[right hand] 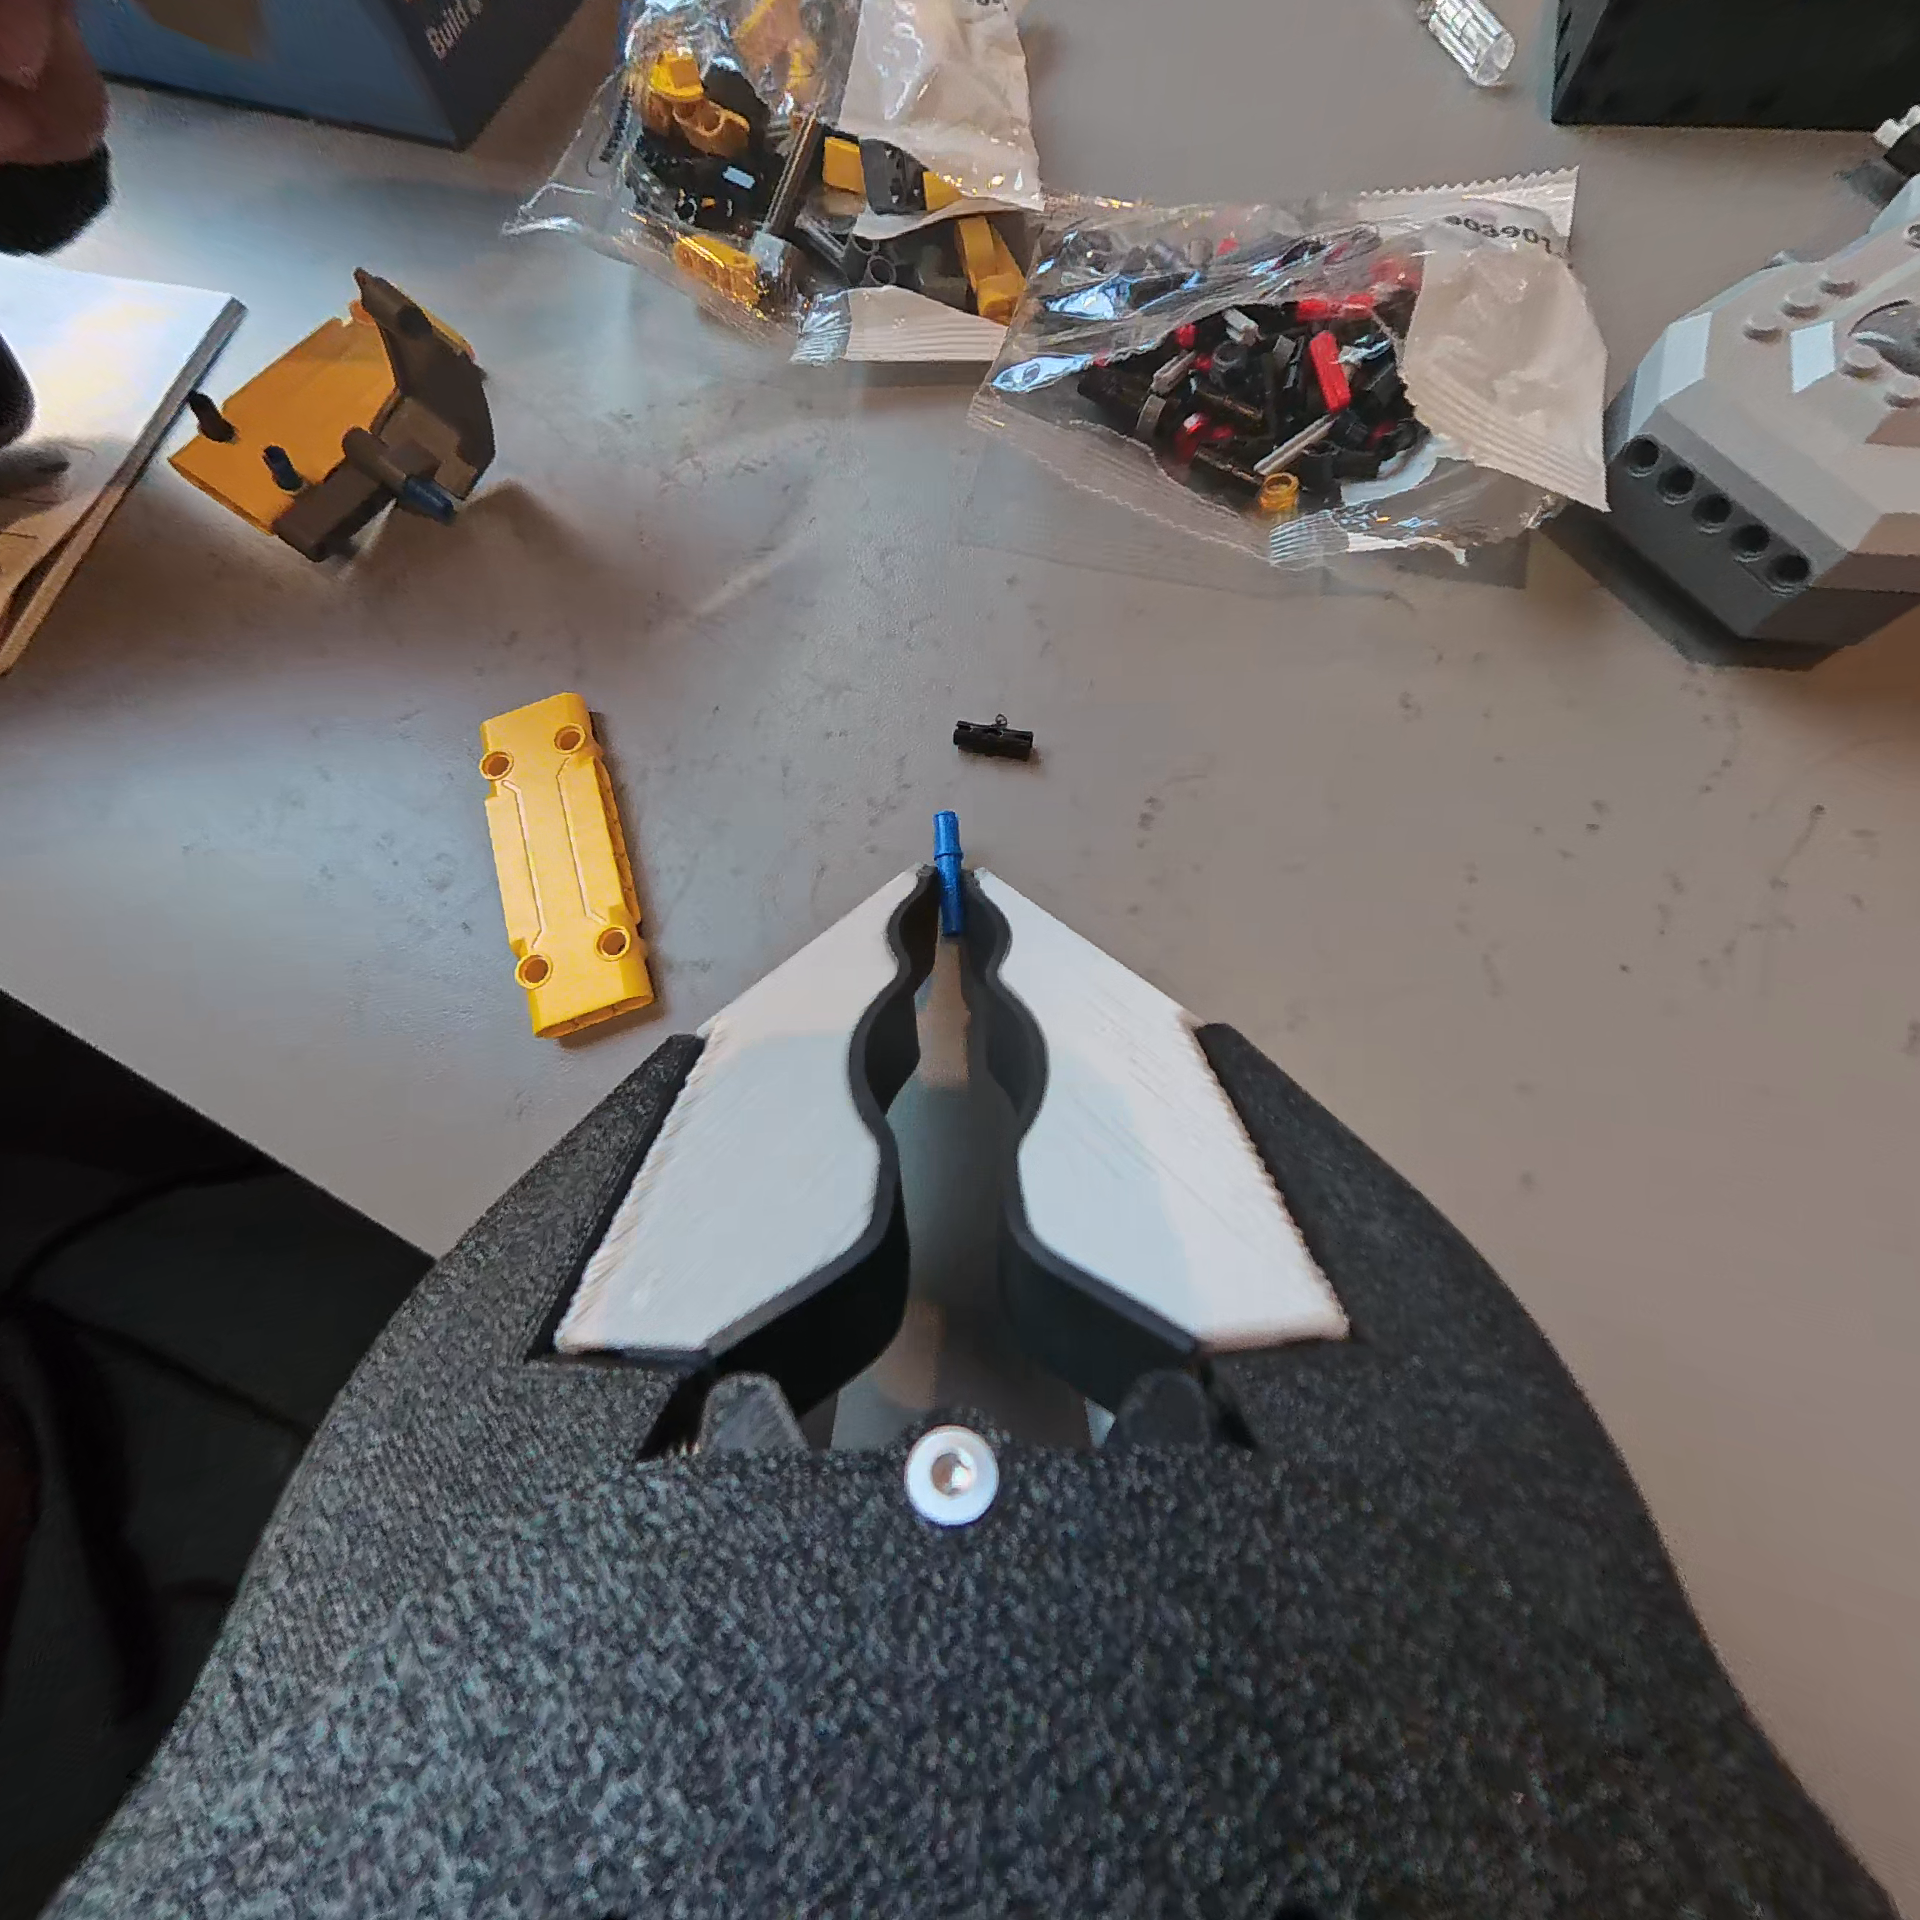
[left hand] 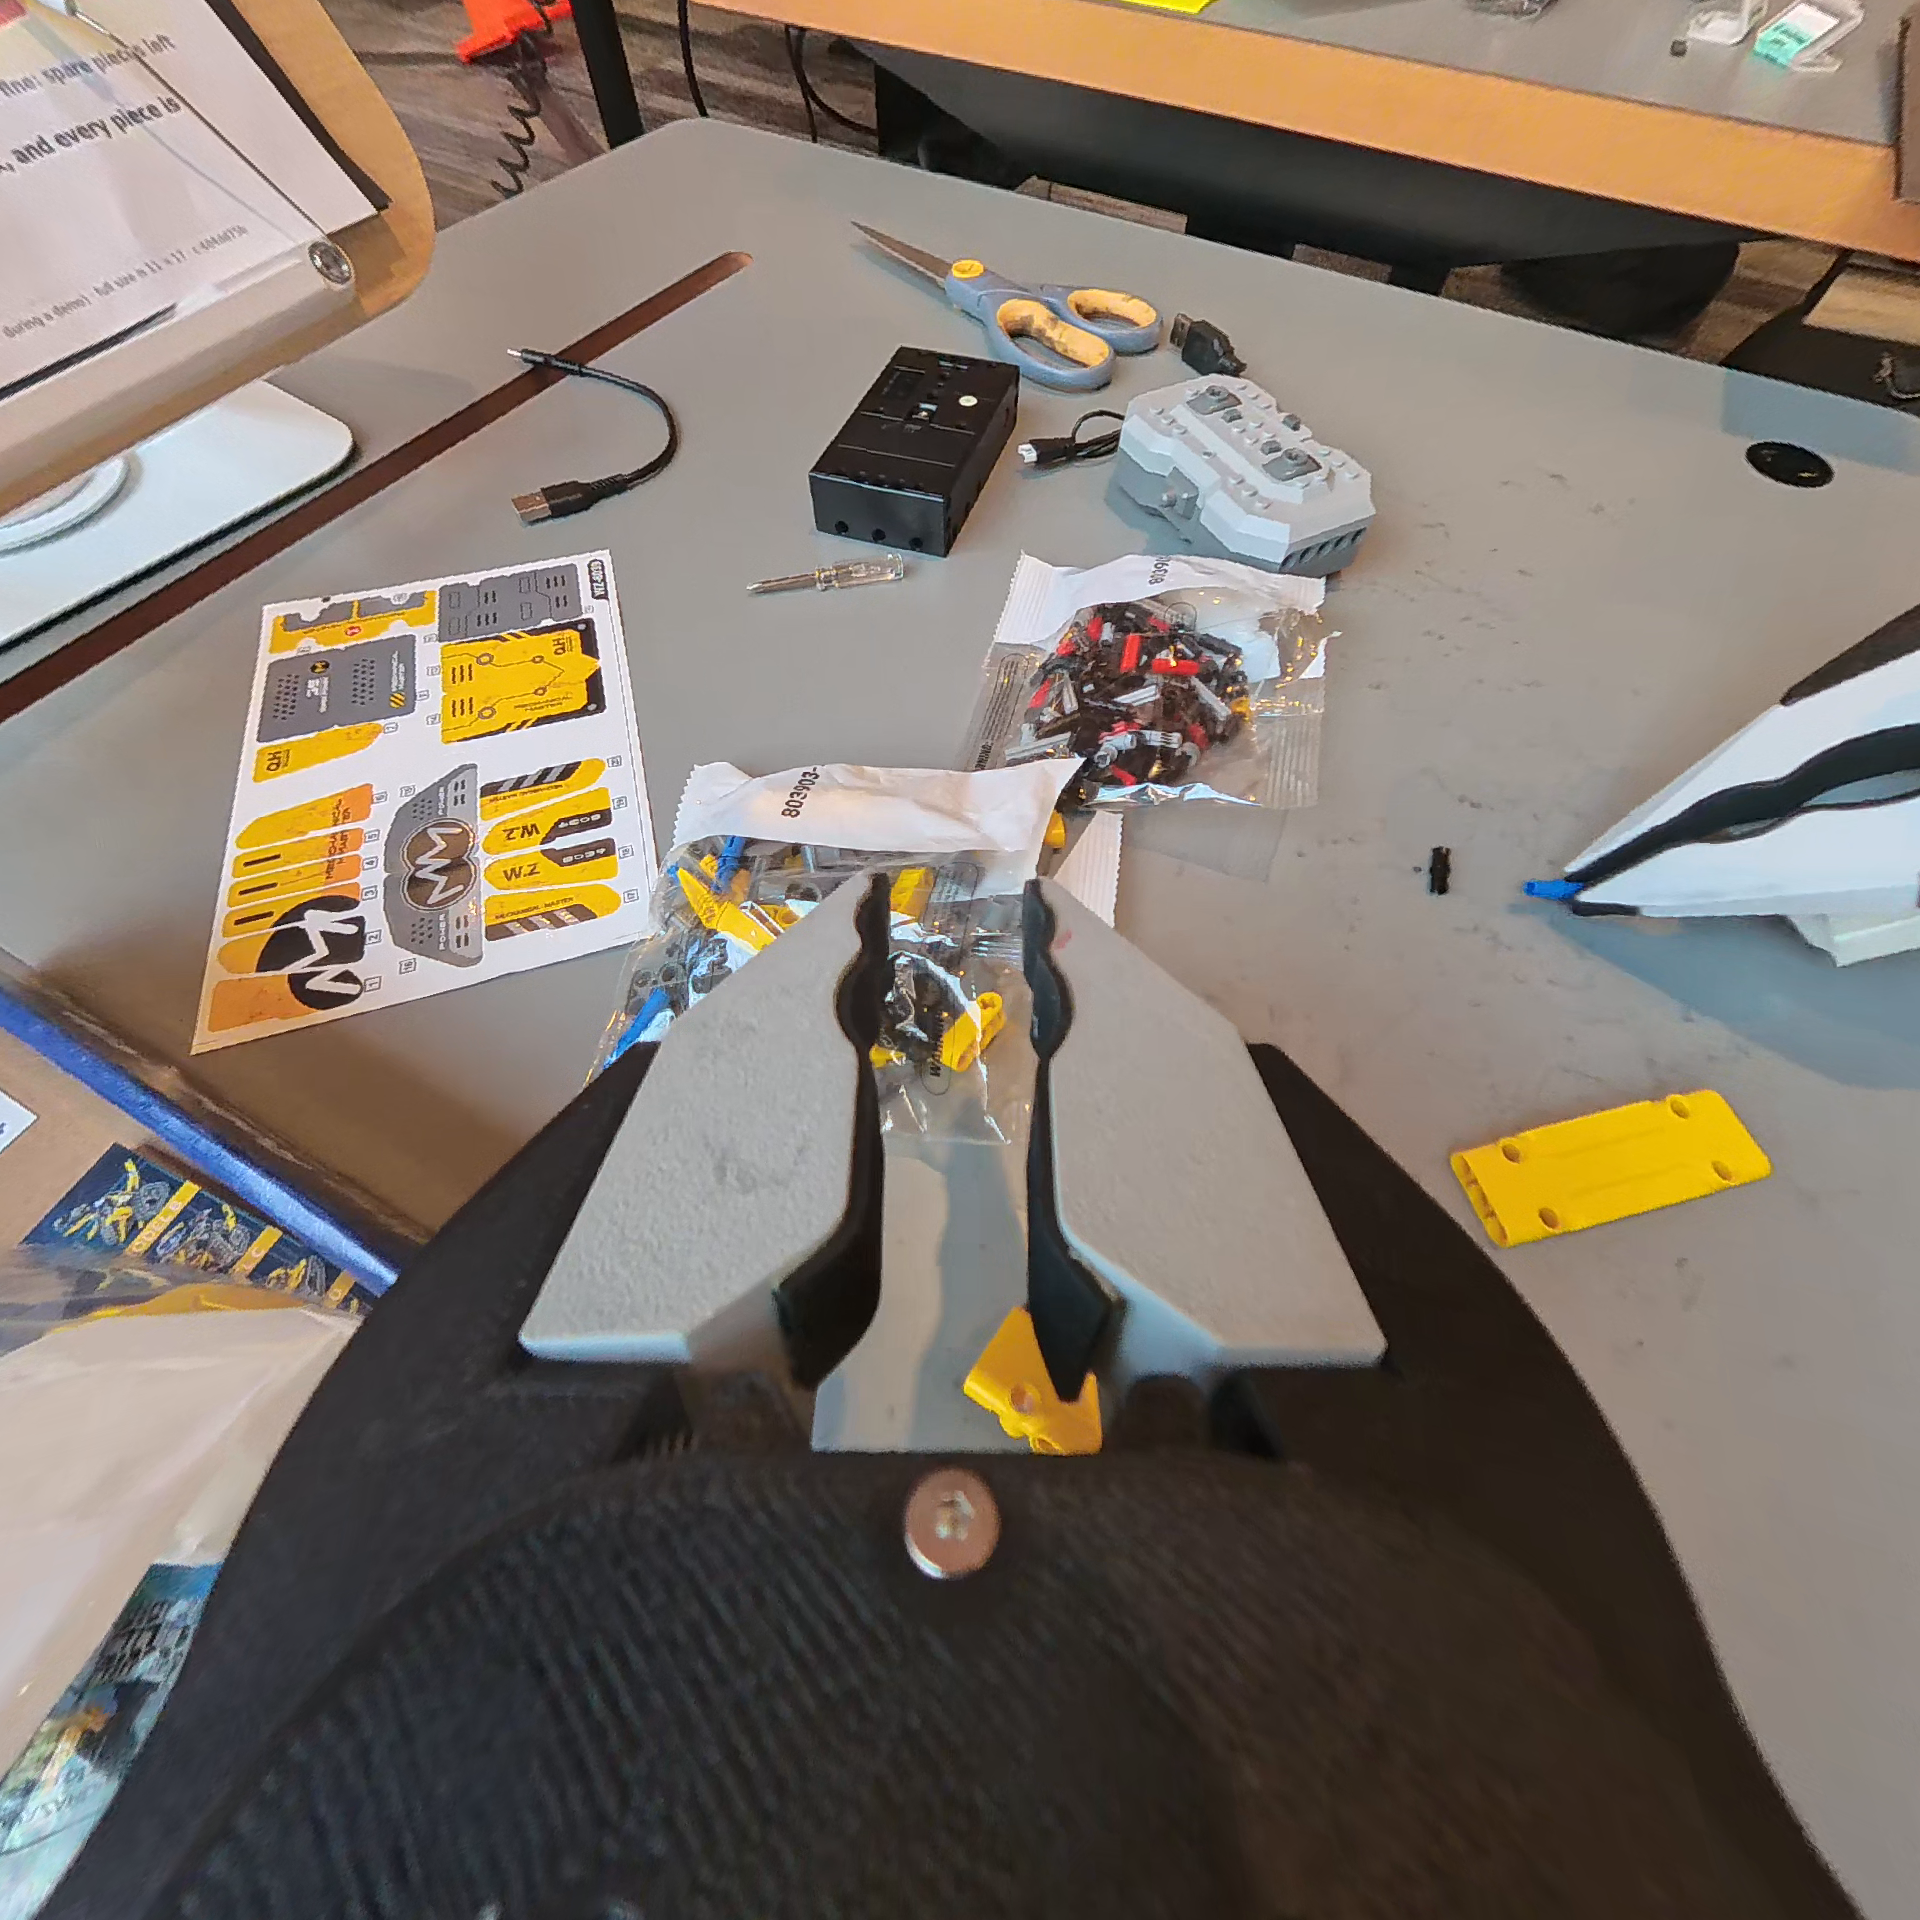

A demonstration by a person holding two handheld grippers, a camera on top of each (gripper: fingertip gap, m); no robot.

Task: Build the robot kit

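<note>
My right gripper (right hand: 948,878) is shut on a small blue pin (right hand: 948,868) that sticks out past its fingertips, low over the grey table (right hand: 1351,935). The gripper also shows at the right edge of the left wrist view (left hand: 1579,896), with the blue pin (left hand: 1548,888) at its tip. A small black pin (right hand: 994,738) lies just ahead of it. A flat yellow panel (right hand: 566,868) lies to its left. My left gripper (left hand: 956,888) is open and empty above a clear bag of yellow and dark parts (left hand: 790,914). A yellow piece (left hand: 1029,1392) shows below its jaws.
A yellow-and-grey partial assembly (right hand: 332,416) lies at the left. A bag of black and red pins (left hand: 1143,686), a grey battery box (left hand: 1242,478), a black box (left hand: 914,447), scissors (left hand: 1039,312), a short cable (left hand: 613,436) and a sticker sheet (left hand: 426,790) lie farther out. The tips of one gripper are about 20 cm away from the tips of the other. The yellow piece (left hand: 1029,1392) is about 10 cm from my left fingertips.
</note>
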